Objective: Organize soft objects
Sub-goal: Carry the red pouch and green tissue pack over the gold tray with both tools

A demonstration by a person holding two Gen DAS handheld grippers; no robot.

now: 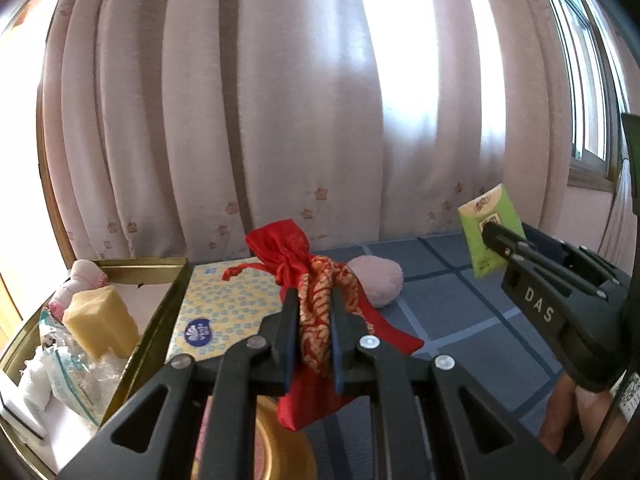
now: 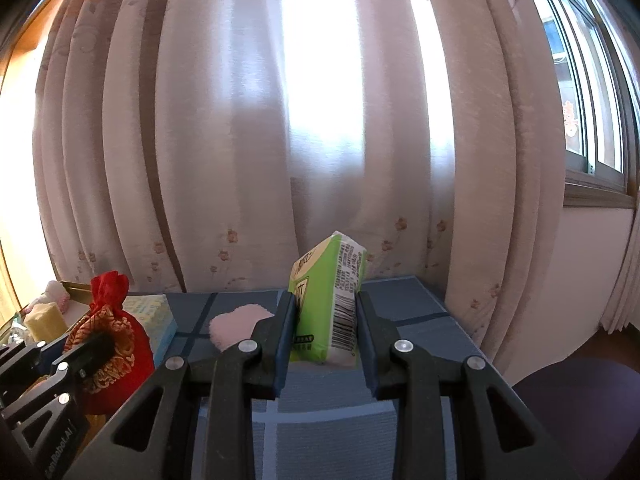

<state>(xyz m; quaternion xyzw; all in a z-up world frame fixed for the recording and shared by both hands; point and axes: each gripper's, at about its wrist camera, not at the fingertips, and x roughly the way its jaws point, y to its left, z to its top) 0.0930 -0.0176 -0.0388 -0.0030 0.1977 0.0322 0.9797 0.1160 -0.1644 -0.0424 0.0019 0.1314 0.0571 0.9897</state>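
Two grippers are up over the blue checked cloth [image 1: 460, 292], each clamped on something. At nine o'clock a gold tin [image 1: 160, 304] holds a yellow sponge [image 1: 100, 320]; beside it lies a tissue pack [image 1: 224, 304], where the left gripper [image 1: 316, 312] pinches a red pouch [image 1: 316, 292], a pink puff [image 1: 380, 284] just behind. At three o'clock the right gripper [image 2: 325, 320] grips a green packet [image 2: 326, 300].

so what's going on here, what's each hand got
A person is sorting soft things with two hand-held grippers. The left gripper is clamped on a red pouch, lifted beside a gold tin that already holds a yellow sponge. The right gripper holds a green tissue pack upright above the blue cloth. A pink puff lies on the cloth.
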